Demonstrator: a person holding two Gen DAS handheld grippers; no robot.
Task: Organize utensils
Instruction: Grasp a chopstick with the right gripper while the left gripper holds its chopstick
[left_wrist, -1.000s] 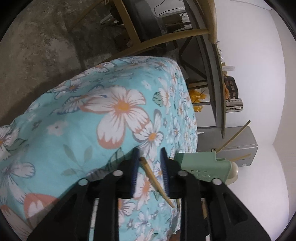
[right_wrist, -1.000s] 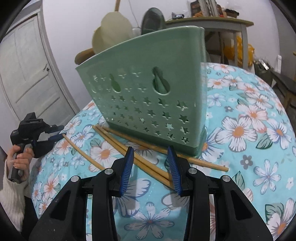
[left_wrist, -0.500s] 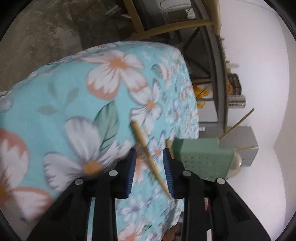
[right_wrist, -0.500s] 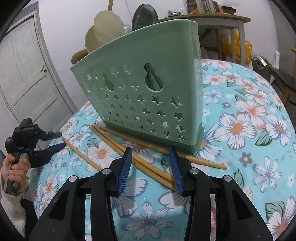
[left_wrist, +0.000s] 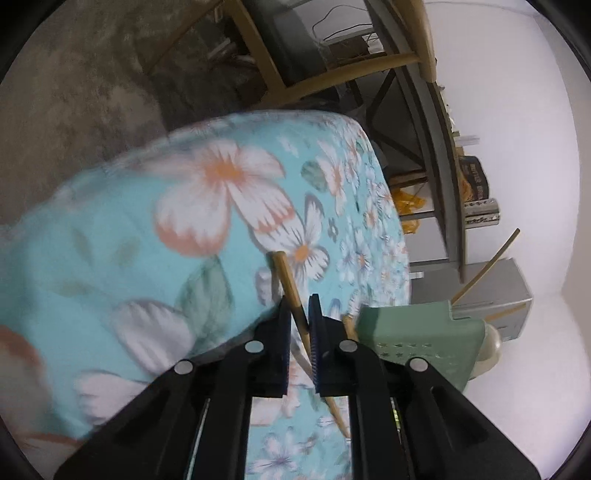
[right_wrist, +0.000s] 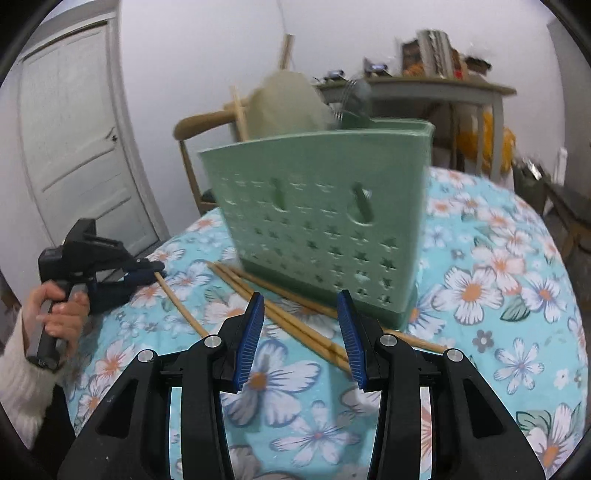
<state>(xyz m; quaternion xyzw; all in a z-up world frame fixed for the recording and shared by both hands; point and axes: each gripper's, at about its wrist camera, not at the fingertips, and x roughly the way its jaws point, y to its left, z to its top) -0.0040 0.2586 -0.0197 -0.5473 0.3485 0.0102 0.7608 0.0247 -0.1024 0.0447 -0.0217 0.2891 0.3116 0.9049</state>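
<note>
A single wooden chopstick (left_wrist: 286, 273) lies on the floral tablecloth (left_wrist: 184, 258). My left gripper (left_wrist: 300, 302) is closing its jaws, and the blue pads press its near end. The right wrist view shows that gripper (right_wrist: 147, 271) at the left with the same chopstick (right_wrist: 177, 302) slanting away from it. A green star-punched utensil holder (right_wrist: 321, 206) stands mid-table with a cream ladle (right_wrist: 284, 99) and an upright chopstick (right_wrist: 240, 110) inside. Two more chopsticks (right_wrist: 280, 314) lie side by side before it. My right gripper (right_wrist: 301, 299) hovers open above them, touching nothing.
Another chopstick (right_wrist: 417, 341) pokes out from under the holder's right corner. A wooden chair (right_wrist: 199, 122) stands behind the table, with a white door (right_wrist: 74, 129) at left and a cluttered side table (right_wrist: 424, 88) at the back right. A hand (right_wrist: 55, 310) in a white sleeve holds the left gripper.
The left jaws have drawn together onto the chopstick's end. The right gripper has pulled back and lifted a little, so the green holder looks smaller and farther off.
</note>
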